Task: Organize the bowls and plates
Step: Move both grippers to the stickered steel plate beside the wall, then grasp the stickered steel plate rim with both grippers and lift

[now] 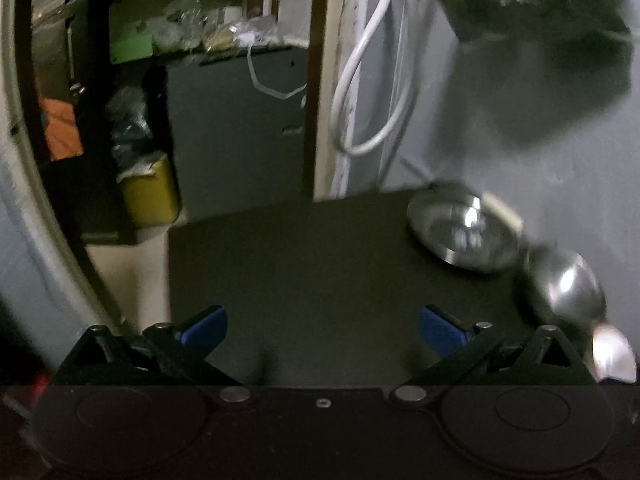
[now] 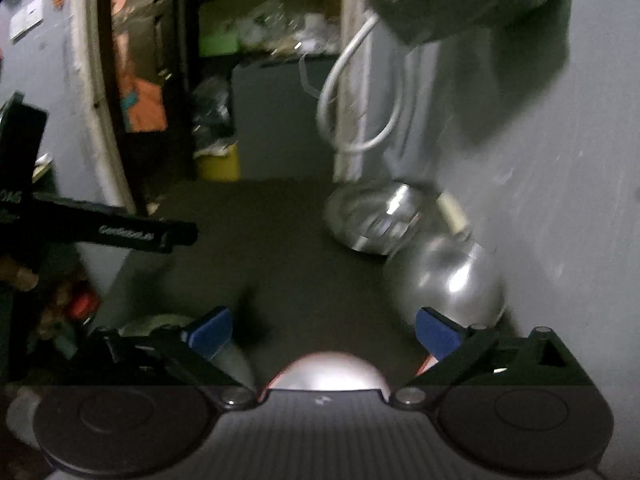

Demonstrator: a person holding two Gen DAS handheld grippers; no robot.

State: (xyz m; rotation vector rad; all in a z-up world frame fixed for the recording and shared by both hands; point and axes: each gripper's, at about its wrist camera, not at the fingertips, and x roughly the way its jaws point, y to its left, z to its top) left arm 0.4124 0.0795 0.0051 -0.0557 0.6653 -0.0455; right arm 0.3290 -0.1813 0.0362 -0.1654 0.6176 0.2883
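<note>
Both the left gripper and right gripper gape wide, empty; shiny steel plate stack and upturned steel bowls sit by the grey wall, looks mostly sorted.

Lots of clutter behind my dark table. A white cable loops down the grey wall, with a plastic-wrapped dark bundle hanging above it. Left of the door frame sits a grey cabinet with a green box on top, and a yellow bin beside it. Something orange further back, maybe cloth, too blurry to call.
</note>
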